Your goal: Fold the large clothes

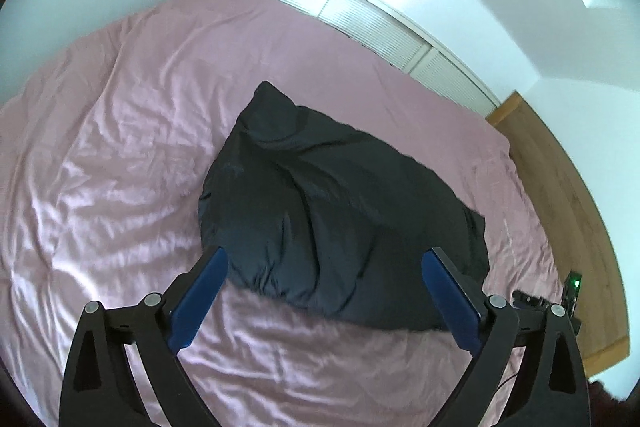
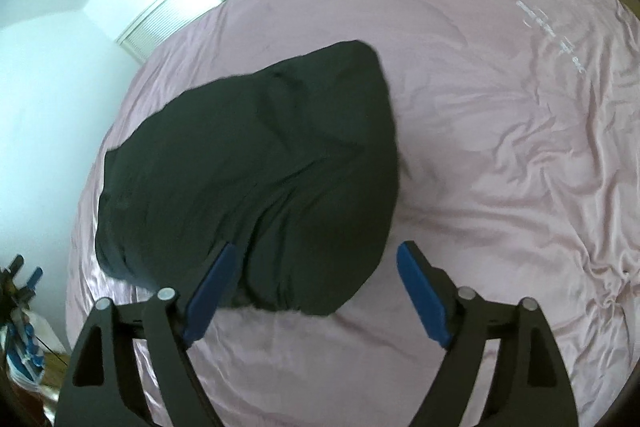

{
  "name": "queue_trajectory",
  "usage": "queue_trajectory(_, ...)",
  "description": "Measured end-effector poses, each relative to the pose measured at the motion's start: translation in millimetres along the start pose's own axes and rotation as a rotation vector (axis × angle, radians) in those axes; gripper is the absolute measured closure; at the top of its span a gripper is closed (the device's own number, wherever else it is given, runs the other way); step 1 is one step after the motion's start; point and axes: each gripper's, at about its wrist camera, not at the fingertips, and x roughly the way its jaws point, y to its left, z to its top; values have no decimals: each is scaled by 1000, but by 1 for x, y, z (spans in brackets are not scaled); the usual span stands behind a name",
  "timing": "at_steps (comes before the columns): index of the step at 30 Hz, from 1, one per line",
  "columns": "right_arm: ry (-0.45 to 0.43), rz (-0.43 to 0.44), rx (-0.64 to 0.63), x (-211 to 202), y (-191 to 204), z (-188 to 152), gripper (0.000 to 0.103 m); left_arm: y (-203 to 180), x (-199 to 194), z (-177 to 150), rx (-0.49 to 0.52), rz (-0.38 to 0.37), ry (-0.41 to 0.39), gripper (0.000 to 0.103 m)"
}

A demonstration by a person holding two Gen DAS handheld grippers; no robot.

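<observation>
My left tool (image 1: 324, 259) hangs above the bed (image 1: 120, 147) with its jaws spread wide and nothing between them. Its blue pads (image 1: 200, 299) frame the near edge of the garment (image 1: 332, 211) from above, clear of the cloth. My right tool (image 2: 316, 259) is released too, jaws wide apart and empty, its blue pads (image 2: 424, 295) also above the garment's (image 2: 256, 163) near edge without touching it.

The garment is a dark, puffy thing, folded into a compact bundle with rounded corners. It lies on the pink sheet (image 2: 500, 147), near the side of the bed that runs along the white wall (image 2: 48, 99). The sheet is wrinkled all around it, most heavily on the open stretch away from the wall. A faint pale print (image 2: 552, 35) shows on the sheet well apart from the bundle.

Beyond the far edge of the bed stand white louvred doors (image 1: 368, 19). In the left view a strip of wooden floor (image 1: 560, 195) runs beside the bed, and my right tool (image 1: 552, 303) peeks in at the picture's edge, a green light on it. In the right view my left tool (image 2: 24, 279) shows small at the left edge.
</observation>
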Motion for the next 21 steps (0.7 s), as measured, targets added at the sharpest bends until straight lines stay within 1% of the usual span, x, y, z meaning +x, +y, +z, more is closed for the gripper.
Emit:
queue_trajectory(1, 1, -8, -22, 0, 6, -6, 12, -1, -3, -7, 11, 4, 0, 6)
queue_trajectory(3, -4, -21, -64, 0, 18, -17, 11, -2, -6, -21, 39, 24, 0, 5)
queue_trajectory(6, 0, -27, -93, 7, 34, -33, 9, 2, -9, -42, 77, 58, -1, 5)
queue_trajectory(9, -20, -30, -108, 8, 52, -45, 7, 11, -8, -57, 106, 94, -17, 4)
queue_trajectory(10, -43, -30, -111, 7, 61, -51, 3, 13, -6, -62, 125, 111, -19, 4)
queue_trajectory(12, -81, -27, -120, 5, 74, -61, 0, 15, -2, -67, 164, 133, -17, 2)
queue_trajectory(16, -164, -19, -143, 0, 100, -89, 0, 15, 13, -74, 231, 131, 8, 1)
queue_trajectory(19, -205, -15, -180, 3, 112, -108, 0, 7, 23, -84, 267, 122, 5, 1)
queue_trajectory(21, -224, -20, -208, 11, 116, -121, 0, 0, 31, -95, 304, 137, -4, 1)
